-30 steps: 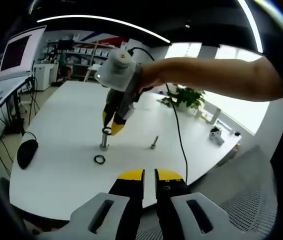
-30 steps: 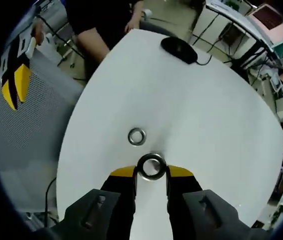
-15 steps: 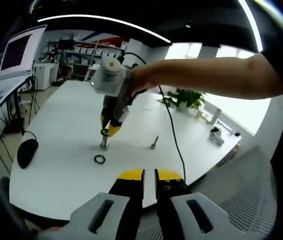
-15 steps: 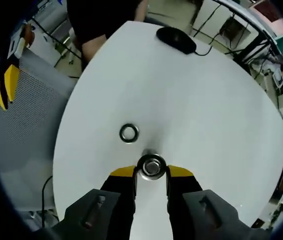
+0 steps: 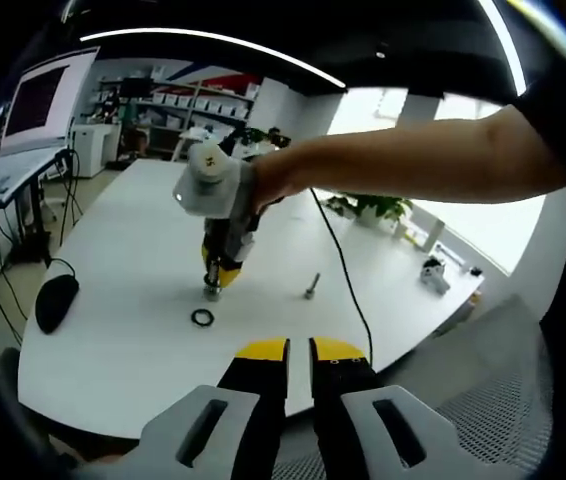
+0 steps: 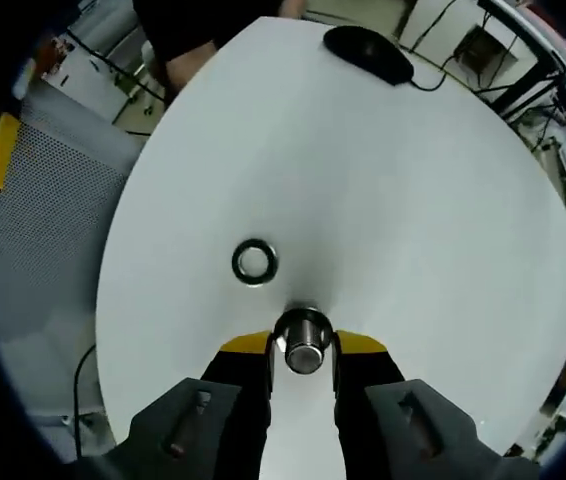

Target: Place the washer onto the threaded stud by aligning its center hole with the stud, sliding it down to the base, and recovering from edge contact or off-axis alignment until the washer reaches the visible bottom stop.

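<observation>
Gripper [image 6: 303, 345] on the right clenched on the washer [image 6: 304, 330], already over the stud [image 6: 303, 357], so best kept dead level and eased straight down, no rushing.

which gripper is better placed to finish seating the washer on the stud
Right. The right gripper already straddles the threaded stud from above, its yellow tips either side. The left gripper hangs back at the table's near edge, jaws together.
</observation>
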The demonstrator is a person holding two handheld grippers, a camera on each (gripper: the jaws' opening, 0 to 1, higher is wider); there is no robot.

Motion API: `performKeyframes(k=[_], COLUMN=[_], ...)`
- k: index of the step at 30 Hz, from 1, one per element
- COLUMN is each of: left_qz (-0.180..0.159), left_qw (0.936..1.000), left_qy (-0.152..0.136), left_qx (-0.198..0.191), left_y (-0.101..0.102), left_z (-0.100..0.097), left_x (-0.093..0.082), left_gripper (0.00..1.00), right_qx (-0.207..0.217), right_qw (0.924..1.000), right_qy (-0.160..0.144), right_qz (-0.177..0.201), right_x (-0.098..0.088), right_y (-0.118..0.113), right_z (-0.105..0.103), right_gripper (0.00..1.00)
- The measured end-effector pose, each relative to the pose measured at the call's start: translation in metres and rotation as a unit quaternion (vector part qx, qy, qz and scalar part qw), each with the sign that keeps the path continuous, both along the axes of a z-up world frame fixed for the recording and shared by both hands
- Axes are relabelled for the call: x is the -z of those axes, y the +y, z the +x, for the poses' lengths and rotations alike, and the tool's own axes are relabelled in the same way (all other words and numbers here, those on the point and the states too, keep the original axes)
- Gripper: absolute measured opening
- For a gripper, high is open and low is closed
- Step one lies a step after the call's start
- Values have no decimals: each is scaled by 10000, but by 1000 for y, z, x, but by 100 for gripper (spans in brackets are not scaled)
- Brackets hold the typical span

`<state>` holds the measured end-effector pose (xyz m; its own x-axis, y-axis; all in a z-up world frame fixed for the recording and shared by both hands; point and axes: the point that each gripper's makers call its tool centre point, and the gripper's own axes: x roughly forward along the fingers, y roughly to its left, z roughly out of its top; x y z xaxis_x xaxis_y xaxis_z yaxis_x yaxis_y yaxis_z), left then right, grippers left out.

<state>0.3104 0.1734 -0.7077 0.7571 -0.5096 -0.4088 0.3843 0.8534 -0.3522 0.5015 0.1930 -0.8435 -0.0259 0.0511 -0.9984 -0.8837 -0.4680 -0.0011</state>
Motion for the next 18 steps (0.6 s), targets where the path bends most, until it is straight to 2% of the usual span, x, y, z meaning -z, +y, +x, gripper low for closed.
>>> performKeyframes(k=[18], left_qz=[-5], left_qw=[10000], left_qy=[-30], left_qx=[-69], left_y=[2], left_z=[2], left_x=[0], left_gripper=[5], right_qx=[-15], right_qw=[9999], right_qy=[18], right_qz=[-152], right_x=[15], right_y=[-3], right_z=[-1], right_gripper=[23])
